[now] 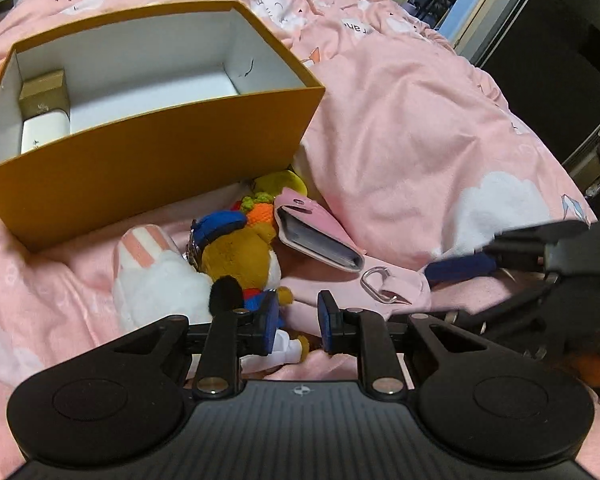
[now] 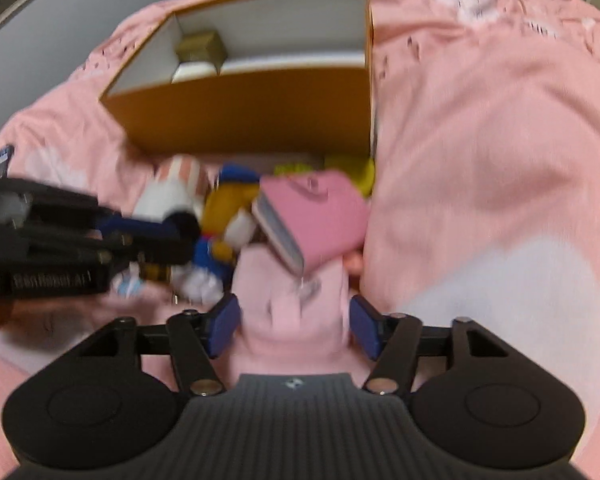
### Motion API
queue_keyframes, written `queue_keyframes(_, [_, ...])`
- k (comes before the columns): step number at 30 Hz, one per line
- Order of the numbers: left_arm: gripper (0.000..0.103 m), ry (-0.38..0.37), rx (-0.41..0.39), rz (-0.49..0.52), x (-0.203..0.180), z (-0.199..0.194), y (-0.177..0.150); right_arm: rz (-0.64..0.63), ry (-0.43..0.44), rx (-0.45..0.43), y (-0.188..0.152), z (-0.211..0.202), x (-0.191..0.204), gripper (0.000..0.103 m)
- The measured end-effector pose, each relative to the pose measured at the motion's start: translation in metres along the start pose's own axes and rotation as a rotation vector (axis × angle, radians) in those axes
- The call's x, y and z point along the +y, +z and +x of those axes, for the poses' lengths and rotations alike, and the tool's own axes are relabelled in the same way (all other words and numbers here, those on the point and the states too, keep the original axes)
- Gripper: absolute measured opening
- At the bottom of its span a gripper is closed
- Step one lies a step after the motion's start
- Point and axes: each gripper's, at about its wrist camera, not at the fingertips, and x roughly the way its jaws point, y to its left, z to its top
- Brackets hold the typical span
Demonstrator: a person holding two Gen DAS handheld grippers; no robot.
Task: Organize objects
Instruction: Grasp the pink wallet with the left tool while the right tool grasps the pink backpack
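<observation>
On the left wrist view, my left gripper (image 1: 298,326) sits low over the pink bedspread (image 1: 420,140), its jaws parted with nothing between them, just near the feet of a brown plush doll (image 1: 240,256) with a blue cap. A white plush rabbit (image 1: 160,276) lies touching the doll on its left, a pink wallet (image 1: 320,236) leans just to the right, and a metal clip (image 1: 374,278) on a pink strap rests nearer to me. Farther back stands the open orange box (image 1: 152,152), holding a small gold box (image 1: 44,90) and a white case (image 1: 44,132) at its left end. My right gripper (image 1: 480,256) shows at the right edge; from here I cannot tell how its jaws stand.

From the right wrist view, which is blurred, my right gripper (image 2: 294,326) is spread wide on either side of a pink strap or pouch (image 2: 296,312), not clamped on it. The wallet (image 2: 316,216) lies just beyond, the toys to its left, the box (image 2: 252,116) far behind.

I judge I am at the picking stage: most items remain outside the box. Next I should settle the right jaws squarely around the pink piece, squeeze, lift clear of the wallet, and carry it over the box's near wall.
</observation>
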Motion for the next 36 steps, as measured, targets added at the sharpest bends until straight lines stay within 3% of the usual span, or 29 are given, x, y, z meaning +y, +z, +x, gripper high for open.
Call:
queue_keyframes(7, [0.024, 0.04, -0.038, 0.018, -0.008, -0.012, -0.007, -0.06, -0.021, 0.028, -0.016, 0.009, 0.009, 0.07])
queue_keyframes(14, [0.024, 0.04, -0.059, 0.019, -0.007, -0.016, -0.005, -0.071, -0.02, -0.049, -0.008, -0.004, 0.011, 0.054])
queue_keyframes(21, [0.024, 0.041, -0.101, 0.041, -0.006, -0.024, -0.002, -0.023, 0.023, -0.163, 0.03, -0.023, 0.009, 0.04])
queue_keyframes(23, [0.029, 0.064, -0.125, 0.053, -0.007, -0.031, -0.001, -0.014, 0.05, -0.186, 0.041, -0.029, 0.01, 0.037])
queue_keyframes(24, [0.03, 0.08, -0.135, 0.058, -0.008, -0.035, 0.0, -0.008, 0.064, -0.198, 0.046, -0.033, 0.011, 0.006])
queue_keyframes(26, [0.035, 0.1, -0.156, 0.058, -0.008, -0.046, 0.002, 0.016, 0.108, -0.219, 0.058, -0.042, 0.009, 0.0])
queue_keyframes(29, [0.043, 0.08, -0.18, 0.03, -0.003, -0.058, 0.003, 0.033, 0.177, -0.214, 0.075, -0.044, 0.014, 0.0])
queue_keyframes(34, [0.046, 0.068, -0.115, -0.044, 0.011, -0.044, 0.002, -0.022, 0.091, -0.2, 0.075, -0.031, 0.024, 0.001])
queue_keyframes(36, [0.046, 0.05, -0.079, -0.079, 0.017, -0.033, 0.001, -0.033, 0.071, -0.184, 0.067, -0.026, 0.021, 0.007])
